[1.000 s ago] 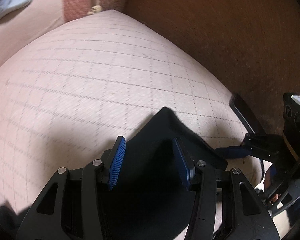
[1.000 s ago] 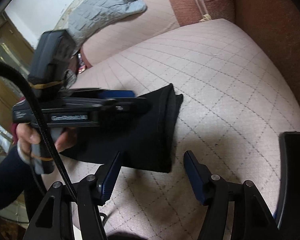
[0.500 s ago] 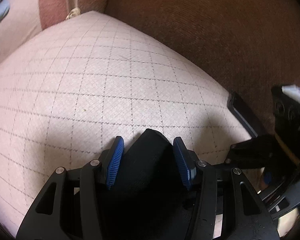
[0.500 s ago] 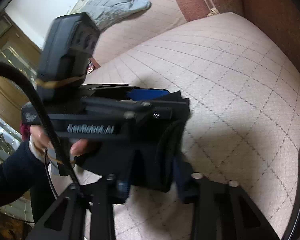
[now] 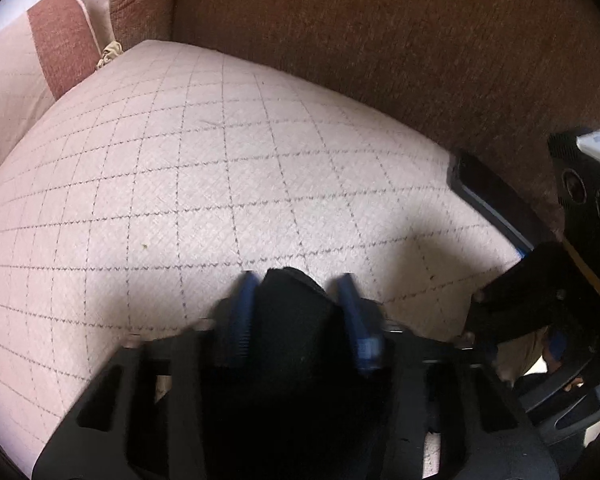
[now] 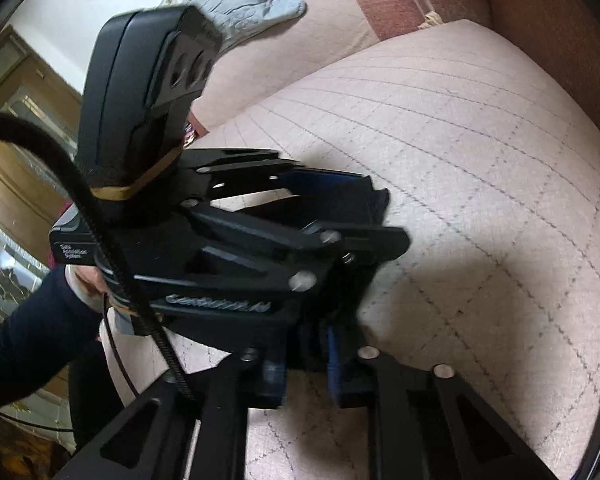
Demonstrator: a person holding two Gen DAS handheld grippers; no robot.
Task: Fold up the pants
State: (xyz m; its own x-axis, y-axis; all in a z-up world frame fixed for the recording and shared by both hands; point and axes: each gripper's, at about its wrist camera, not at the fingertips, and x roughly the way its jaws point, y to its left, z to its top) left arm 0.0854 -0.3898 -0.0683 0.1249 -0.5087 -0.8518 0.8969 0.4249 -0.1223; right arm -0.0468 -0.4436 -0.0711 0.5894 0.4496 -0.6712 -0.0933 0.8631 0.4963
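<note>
Black pants (image 5: 292,320), bunched fold, limp on quilted cushion (image 5: 220,184)

- Both views are fisheye: straight stitch lines on the pale quilted cushion (image 5: 228,168) bow outward, and the corners fall to black vignette.
- Light is soft and warm; in the right wrist view it seems to come from the bright white wall (image 6: 80,4) at upper left, though the source itself cannot be told.
- The brown sofa back (image 5: 380,40) stays dim and grainy.
- A dark shadow lies on the cushion beside the left gripper (image 5: 296,312), whose blue pads (image 5: 240,320) are smeared by motion blur.
- The black pants (image 5: 292,320) read as a nearly detail-free dark mass.
- The right gripper (image 6: 304,364) is soft and blurred too.
</note>
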